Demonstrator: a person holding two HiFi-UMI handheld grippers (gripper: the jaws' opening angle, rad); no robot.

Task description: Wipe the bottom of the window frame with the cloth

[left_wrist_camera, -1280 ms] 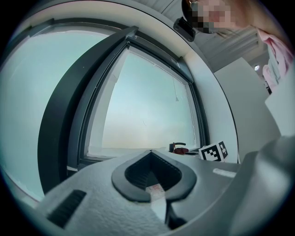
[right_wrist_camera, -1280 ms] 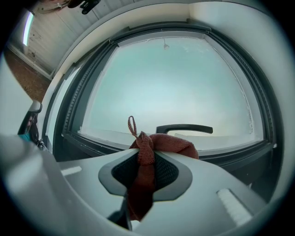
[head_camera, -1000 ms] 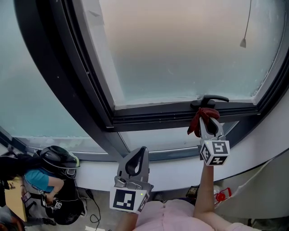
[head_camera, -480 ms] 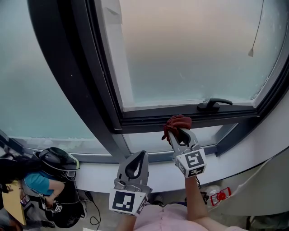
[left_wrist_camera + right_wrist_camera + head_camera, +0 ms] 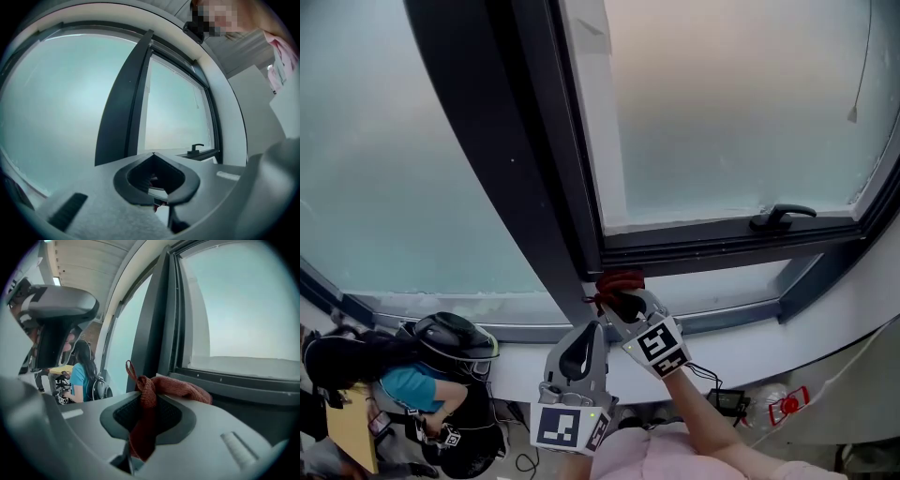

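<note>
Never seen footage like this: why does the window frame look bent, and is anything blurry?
Both gripper views are wide-angle, so the window frame bows and corners go black. Left gripper view: the left gripper looks soft close up. Head view: milder bend, sharp.

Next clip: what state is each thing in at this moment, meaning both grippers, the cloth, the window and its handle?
left gripper: shut, empty, held below the sill.
right gripper: shut on the cloth.
cloth: bunched, clamped, at the left end of the bottom rail; contact not certain.
window: looks closed.
window handle: lying level along the sash.
</note>
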